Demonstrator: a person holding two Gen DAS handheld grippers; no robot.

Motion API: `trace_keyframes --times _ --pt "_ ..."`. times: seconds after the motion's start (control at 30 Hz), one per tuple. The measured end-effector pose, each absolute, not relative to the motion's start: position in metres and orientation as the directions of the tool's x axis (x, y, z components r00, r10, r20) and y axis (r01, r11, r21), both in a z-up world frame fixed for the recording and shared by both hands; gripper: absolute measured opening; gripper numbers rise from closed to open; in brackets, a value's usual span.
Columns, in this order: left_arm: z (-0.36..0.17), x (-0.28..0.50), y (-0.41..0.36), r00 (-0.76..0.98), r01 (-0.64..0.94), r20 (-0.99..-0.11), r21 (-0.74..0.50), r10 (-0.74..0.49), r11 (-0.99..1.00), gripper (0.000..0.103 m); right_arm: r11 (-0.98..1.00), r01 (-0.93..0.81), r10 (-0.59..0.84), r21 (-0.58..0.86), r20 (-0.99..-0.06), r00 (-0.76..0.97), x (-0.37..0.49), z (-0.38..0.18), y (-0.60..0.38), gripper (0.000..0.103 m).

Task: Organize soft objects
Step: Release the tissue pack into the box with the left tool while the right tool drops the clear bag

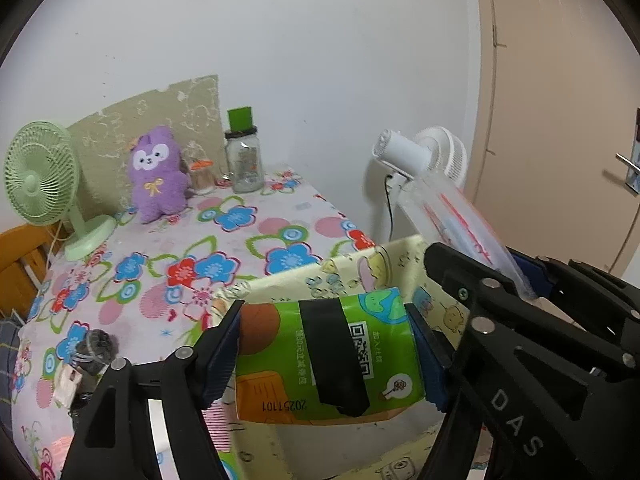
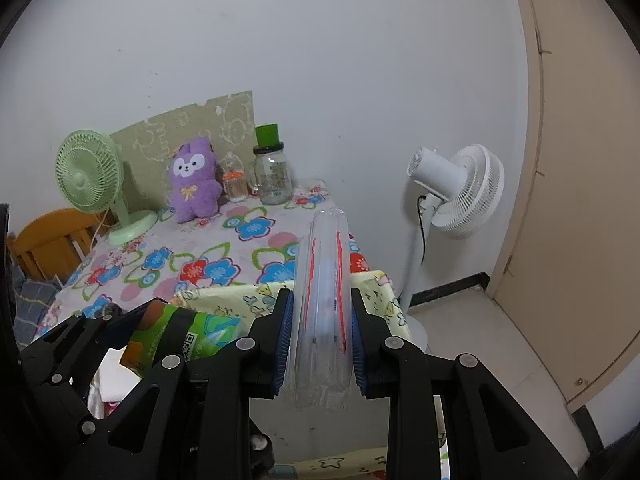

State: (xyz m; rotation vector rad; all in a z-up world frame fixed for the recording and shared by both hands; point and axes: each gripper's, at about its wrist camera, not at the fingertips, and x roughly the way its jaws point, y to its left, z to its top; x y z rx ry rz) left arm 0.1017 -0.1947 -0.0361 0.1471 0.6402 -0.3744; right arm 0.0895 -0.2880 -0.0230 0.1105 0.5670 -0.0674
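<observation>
My left gripper (image 1: pixel 324 356) is shut on a green tissue pack (image 1: pixel 328 356) with a QR code and black tape, held over a pale yellow cartoon-print fabric box (image 1: pixel 352 268). My right gripper (image 2: pixel 320 344) is shut on a clear plastic packet (image 2: pixel 324 292) with red lines, held over the same box (image 2: pixel 236 296). The tissue pack (image 2: pixel 180 336) shows at the right wrist view's lower left. The clear packet (image 1: pixel 460 220) shows at the left wrist view's right. A purple plush toy (image 1: pixel 158 176) sits at the back of the flowered table (image 1: pixel 240 248).
A green desk fan (image 1: pixel 44 180), a glass jar with a green lid (image 1: pixel 242 152) and a small orange-capped jar (image 1: pixel 202 176) stand at the table's back. A white standing fan (image 2: pixel 452 192) is beside the table. A small grey item (image 1: pixel 94 352) lies at the table's left edge.
</observation>
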Motion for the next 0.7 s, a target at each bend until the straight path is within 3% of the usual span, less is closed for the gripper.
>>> trace_keyframes --times 0.17,0.43,0.53,0.6,0.7 --pt "-0.041 0.100 -0.200 0.725 0.401 -0.619 0.022 -0.303 0.916 0.091 0.990 0.103 -0.029 0.099 -0.562 0.827 0.093 -0.032 -0.292 0.030" --pt "-0.042 0.099 -0.202 0.719 0.413 -0.621 0.022 -0.311 0.911 0.095 0.988 0.096 -0.010 0.120 -0.575 0.818 0.095 -0.037 -0.294 0.030" --pt "-0.042 0.099 -0.202 0.720 0.412 -0.621 0.024 -0.309 0.911 0.095 0.987 0.099 -0.009 0.124 -0.580 0.815 0.095 -0.037 -0.294 0.044" --pt "-0.042 0.098 -0.202 0.721 0.413 -0.619 0.022 -0.312 0.910 0.095 0.986 0.106 -0.016 0.125 -0.573 0.820 0.093 -0.037 -0.294 0.059" --pt "-0.040 0.097 -0.199 0.721 0.415 -0.615 0.016 -0.319 0.910 0.096 0.985 0.117 -0.029 0.123 -0.556 0.830 0.090 -0.034 -0.292 0.070"
